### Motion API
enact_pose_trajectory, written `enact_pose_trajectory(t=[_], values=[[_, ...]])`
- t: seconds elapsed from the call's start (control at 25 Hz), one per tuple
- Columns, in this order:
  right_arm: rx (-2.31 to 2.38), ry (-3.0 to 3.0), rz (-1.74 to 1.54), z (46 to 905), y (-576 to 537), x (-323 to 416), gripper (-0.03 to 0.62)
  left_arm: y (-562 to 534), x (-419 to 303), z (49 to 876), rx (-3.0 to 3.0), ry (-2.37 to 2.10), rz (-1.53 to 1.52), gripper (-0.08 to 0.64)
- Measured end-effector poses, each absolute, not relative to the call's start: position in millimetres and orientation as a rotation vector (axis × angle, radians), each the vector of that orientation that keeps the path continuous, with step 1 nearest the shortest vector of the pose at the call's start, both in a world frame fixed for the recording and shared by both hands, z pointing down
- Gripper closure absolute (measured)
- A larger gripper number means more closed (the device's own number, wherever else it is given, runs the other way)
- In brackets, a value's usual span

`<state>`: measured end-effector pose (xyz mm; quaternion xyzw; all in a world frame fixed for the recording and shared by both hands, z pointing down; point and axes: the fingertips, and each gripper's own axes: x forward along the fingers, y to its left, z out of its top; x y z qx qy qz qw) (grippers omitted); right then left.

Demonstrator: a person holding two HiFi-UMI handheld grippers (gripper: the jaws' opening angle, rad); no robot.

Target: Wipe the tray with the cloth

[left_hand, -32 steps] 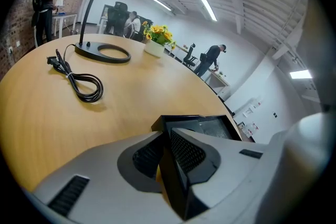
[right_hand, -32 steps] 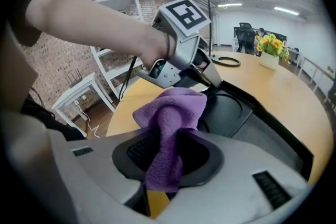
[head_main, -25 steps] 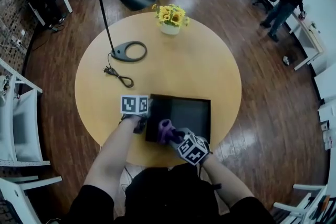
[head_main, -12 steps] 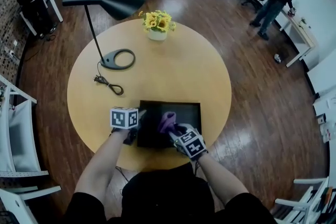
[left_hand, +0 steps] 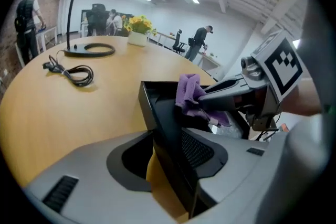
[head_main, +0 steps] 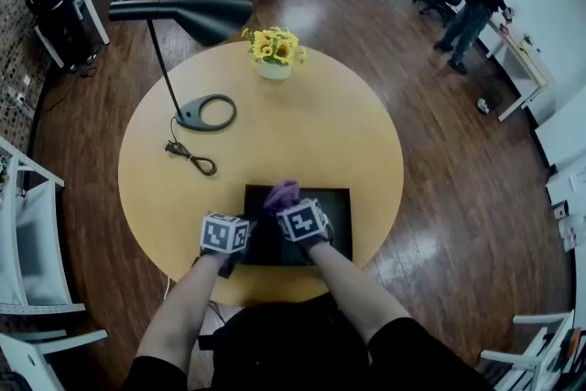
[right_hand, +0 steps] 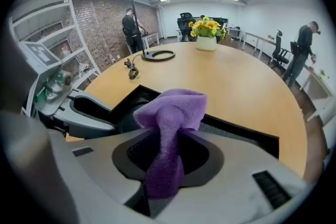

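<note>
**Purple cloth at the tray's far rim**

The shallow, rectangular black tray [head_main: 341,217] lies on a round wooden table [head_main: 275,124]. A soft, crumpled purple cloth [head_main: 282,193] is bunched at the tray's far rim, clamped in the right gripper [right_hand: 168,157]. The left gripper [left_hand: 170,153] straddles the tray's left wall. Its jaws have just been opening and stand apart around that wall.
</note>
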<state>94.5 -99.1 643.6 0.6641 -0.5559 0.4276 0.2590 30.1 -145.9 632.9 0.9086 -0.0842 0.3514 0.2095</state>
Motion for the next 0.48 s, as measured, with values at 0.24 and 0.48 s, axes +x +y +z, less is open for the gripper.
enact_pose_trajectory(t=[0.24, 0.48], values=[[1.846, -1.506, 1.216, 657, -88, 108, 0.482, -154, 22, 641, 2.350, -0.290, 0.867, 0.393], [1.911, -1.453, 1.269, 663, -78, 125, 0.482, -158, 18, 643, 2.329, -0.323, 0.826, 0.393]])
